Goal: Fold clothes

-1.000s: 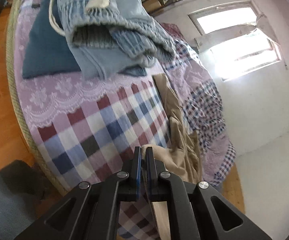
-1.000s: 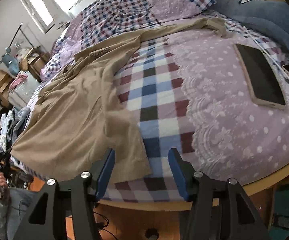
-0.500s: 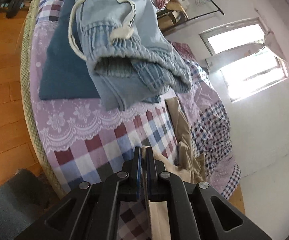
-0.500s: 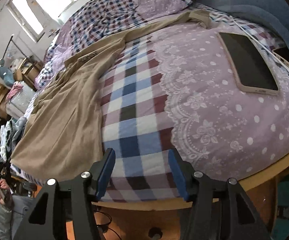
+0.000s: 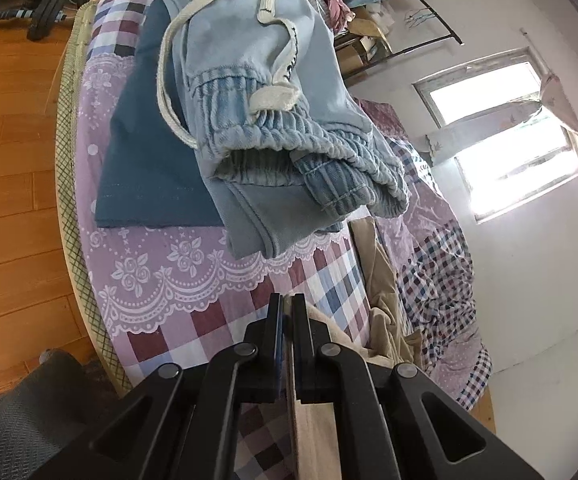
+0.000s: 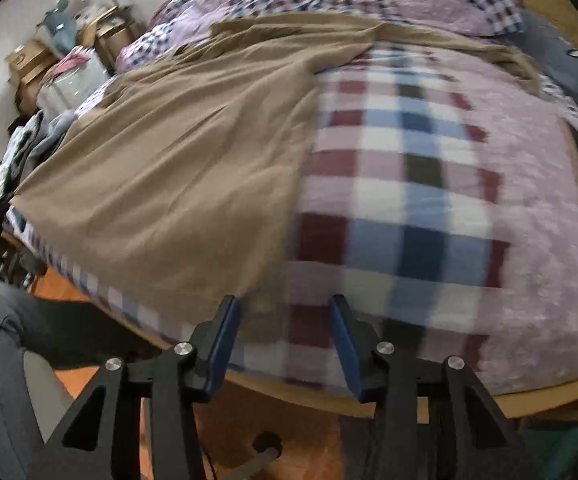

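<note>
Left wrist view shows the left gripper (image 5: 287, 344) pinching a tan garment (image 6: 177, 168) edge, which sprawls unfolded across the bed (image 6: 409, 208); right gripper (image 6: 285, 344) spread, folding barely begun.

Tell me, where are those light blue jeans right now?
In the left wrist view, the light blue jeans lie atop a dark blue garment on the bed, beyond the left fingers.
</note>
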Demonstrator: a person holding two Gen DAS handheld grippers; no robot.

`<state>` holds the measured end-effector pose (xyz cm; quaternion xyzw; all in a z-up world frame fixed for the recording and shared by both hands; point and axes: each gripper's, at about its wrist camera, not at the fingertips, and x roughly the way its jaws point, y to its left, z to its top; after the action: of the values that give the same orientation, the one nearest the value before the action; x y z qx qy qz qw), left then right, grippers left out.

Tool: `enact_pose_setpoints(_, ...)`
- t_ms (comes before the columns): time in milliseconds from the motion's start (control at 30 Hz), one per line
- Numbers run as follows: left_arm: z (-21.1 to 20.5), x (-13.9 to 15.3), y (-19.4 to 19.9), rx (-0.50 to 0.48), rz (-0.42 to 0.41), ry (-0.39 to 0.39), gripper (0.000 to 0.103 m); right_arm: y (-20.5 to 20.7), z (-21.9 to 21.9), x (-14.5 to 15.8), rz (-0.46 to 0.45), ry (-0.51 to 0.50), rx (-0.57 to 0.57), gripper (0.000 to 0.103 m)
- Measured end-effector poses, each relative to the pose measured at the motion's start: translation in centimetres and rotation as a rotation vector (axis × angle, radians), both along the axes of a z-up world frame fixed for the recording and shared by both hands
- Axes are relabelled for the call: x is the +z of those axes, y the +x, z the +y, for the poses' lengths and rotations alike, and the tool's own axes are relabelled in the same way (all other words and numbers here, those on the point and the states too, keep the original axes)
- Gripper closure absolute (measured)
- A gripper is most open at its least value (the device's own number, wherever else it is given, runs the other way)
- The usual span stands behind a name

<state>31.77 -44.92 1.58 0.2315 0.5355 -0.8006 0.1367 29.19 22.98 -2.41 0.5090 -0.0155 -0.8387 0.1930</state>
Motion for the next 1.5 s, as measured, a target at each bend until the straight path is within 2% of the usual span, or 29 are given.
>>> enact_pose_setpoints(200, 0.2, -0.3, -0.2, -0.011, -0.010, -0.006, 0.101, -1.0, 0.4, -1.0, -0.038, -0.086, -0.029, 0.056)
enact_pose_setpoints(300, 0.3, -0.6, -0.3, -0.017, -0.019, -0.004, 0.101, -1.3, 1.5, -1.1, -0.056, -0.129, -0.073, 0.075)
enact_pose_setpoints(333, 0.4, -0.6, -0.4, -0.021, -0.023, -0.006, 0.101, -1.3, 1.7, -1.1, -0.059, -0.137, -0.081, 0.093)
enact_pose_setpoints(367, 0.6, -0.6, -0.6, -0.025, -0.027, -0.007, 0.101, -1.3, 1.8, -1.1, -0.061, -0.144, -0.080, 0.097)
enact_pose_setpoints(500, 1.4, -0.7, -1.0, -0.054, -0.048, -0.026, 0.101, -0.6, 1.7, -0.1, -0.041, -0.125, -0.070, 0.098)
enact_pose_setpoints(800, 4.5, -0.6, -1.2, -0.176, -0.107, -0.086, 0.100, 1.3, 4.9, 3.6, 0.015, -0.088, -0.183, 0.100)
enact_pose_setpoints(1033, 5.7, -0.5, -0.3, -0.233, -0.148, -0.087, 0.101, 3.2, 8.0, 6.1, 0.031, -0.012, -0.286, 0.100)
enact_pose_setpoints(1133, 5.7, -0.7, -0.2, -0.246, -0.187, -0.099, 0.101, 3.6, 8.4, 6.4, 0.010, 0.005, -0.295, 0.100)
enact_pose_setpoints(1367, 5.8, -1.9, -0.8, -0.259, -0.291, -0.122, 0.100, 3.5, 6.3, 5.0, -0.052, 0.153, -0.246, 0.100)
enact_pose_setpoints(1500, 5.7, -2.6, -0.9, -0.268, -0.342, -0.131, 0.100, 3.5, 6.0, 4.5, -0.071, 0.164, -0.243, 0.099)
